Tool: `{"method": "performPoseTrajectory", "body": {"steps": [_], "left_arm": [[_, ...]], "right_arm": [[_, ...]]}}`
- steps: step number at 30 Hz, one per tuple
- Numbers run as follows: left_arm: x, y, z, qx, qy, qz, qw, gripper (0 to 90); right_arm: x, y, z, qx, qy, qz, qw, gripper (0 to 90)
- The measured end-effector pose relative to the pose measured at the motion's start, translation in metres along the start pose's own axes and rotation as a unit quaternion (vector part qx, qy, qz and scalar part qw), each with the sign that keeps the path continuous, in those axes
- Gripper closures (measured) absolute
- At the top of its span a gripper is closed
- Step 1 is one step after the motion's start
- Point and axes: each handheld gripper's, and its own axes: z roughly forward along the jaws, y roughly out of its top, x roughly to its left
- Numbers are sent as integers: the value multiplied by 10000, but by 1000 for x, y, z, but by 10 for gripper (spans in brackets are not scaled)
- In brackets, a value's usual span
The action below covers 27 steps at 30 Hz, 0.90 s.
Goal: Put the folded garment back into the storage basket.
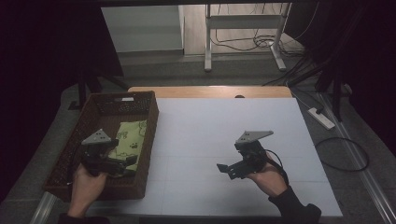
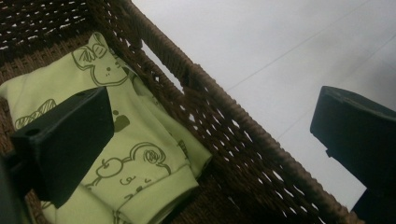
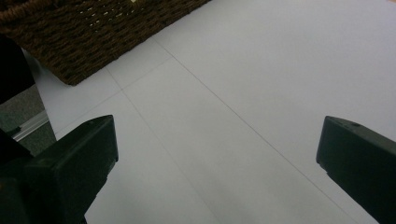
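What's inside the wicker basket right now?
A folded light-green printed cloth lies in the wicker basket, against its right wall. The open left gripper hovers over its near end. Anything under the cloth is covered; the near-left floor is hidden by the hand.

Right hand-held gripper [image 3: 217, 163]: jaws wide apart, nothing between them
Worktop [image 3: 261, 84]: white, bare below the jaws
Wicker basket [image 3: 88, 32]: brown, upper left corner

A desk [image 1: 224, 140] with a white top and a wooden strip along its far edge carries a dark brown woven basket [image 1: 148, 121] at its left side. The basket stands directly on the white surface, reaching toward the near left corner. Faint straight lines cross the white top, which fills the middle and right.
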Motion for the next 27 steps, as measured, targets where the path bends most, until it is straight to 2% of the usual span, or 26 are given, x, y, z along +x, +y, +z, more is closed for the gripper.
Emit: {"method": "performPoseTrajectory", "body": {"steps": [8,17,27], "left_arm": [[-5,-3,-6,53,77,11,10000,0],[-10,-12,-12,121,289,36,9995,0],[-9,-23,-12,87,317,-40,9995,0]], "right_arm": [[0,-8,-7,23,-11,46,10000,0],[-2,-16,-17,-28,-78,95,9999,0],[-6,-30,-27,-18,-102,228,9997,0]]}}
